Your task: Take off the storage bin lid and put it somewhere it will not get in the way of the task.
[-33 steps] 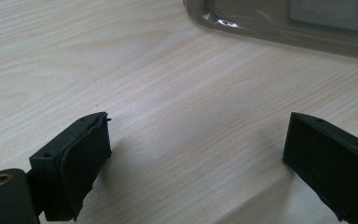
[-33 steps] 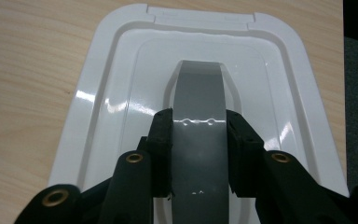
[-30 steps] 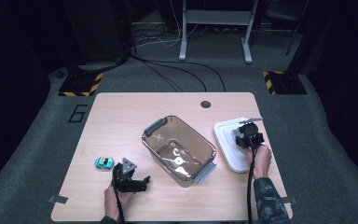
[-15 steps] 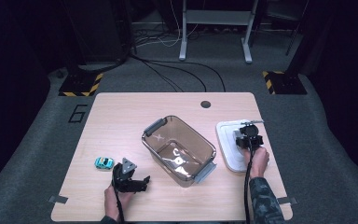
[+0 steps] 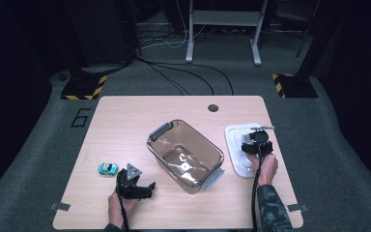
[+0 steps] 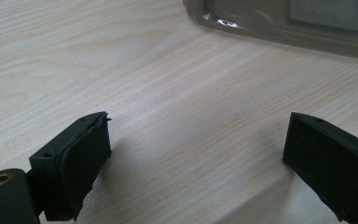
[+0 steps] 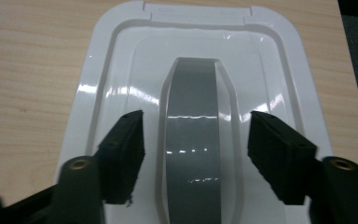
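Forward over the lid (image 7: 196, 70) has crept the right claw (image 7: 196, 154), wide open and empty, straddling its grey handle (image 7: 193, 140). Lower squarely, then close firmly. Left claw (image 6: 196, 158) rests open and empty on the bench (image 6: 168, 84).

At my wooden table (image 5: 125, 116) a small turquoise toy car (image 5: 107, 168) sits near the left front, well apart from the clear brown tub (image 5: 202, 137) in the middle, which lies askew with a grey handle at each end. A dark round hole (image 5: 213, 108) marks the far edge. On the grey carpet beyond I see a painted 6 (image 5: 79, 117), two yellow-and-black striped plates (image 5: 84, 87), black cables (image 5: 183, 79) and a grey metal stand (image 5: 222, 29).
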Demonstrator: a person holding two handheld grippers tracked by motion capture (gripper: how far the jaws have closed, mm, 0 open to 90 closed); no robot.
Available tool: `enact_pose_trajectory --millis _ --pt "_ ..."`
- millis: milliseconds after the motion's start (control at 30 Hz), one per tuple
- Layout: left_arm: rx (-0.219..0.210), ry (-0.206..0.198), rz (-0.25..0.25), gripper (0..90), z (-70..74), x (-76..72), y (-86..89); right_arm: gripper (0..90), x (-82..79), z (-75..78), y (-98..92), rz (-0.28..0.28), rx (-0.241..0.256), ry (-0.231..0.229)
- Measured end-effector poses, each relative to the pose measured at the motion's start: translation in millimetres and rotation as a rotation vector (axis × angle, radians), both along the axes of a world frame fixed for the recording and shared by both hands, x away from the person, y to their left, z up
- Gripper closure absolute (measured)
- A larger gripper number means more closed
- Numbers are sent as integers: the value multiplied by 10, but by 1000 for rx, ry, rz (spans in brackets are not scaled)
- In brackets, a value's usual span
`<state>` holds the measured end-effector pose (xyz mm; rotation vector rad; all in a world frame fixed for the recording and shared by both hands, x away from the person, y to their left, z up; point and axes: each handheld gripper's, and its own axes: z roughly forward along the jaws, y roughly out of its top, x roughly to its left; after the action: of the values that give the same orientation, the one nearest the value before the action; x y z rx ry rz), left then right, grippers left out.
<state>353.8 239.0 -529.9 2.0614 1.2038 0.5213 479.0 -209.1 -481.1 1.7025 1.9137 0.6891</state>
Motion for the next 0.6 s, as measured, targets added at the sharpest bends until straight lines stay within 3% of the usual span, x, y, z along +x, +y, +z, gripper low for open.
enact_pose_trajectory --millis 133,200,333,600 --pt "-1 -1 0 69 -1 0 -1 164 -104 55 -39 12 35 -18" --pt "4 1 -4 71 2 -1 2 121 -198 69 -71 26 66 -22" --pt "6 1 -6 72 3 -1 4 20 -316 62 -98 55 77 -19" --pt "-1 -2 0 72 0 -3 -3 0 -605 48 -40 115 43 -55"
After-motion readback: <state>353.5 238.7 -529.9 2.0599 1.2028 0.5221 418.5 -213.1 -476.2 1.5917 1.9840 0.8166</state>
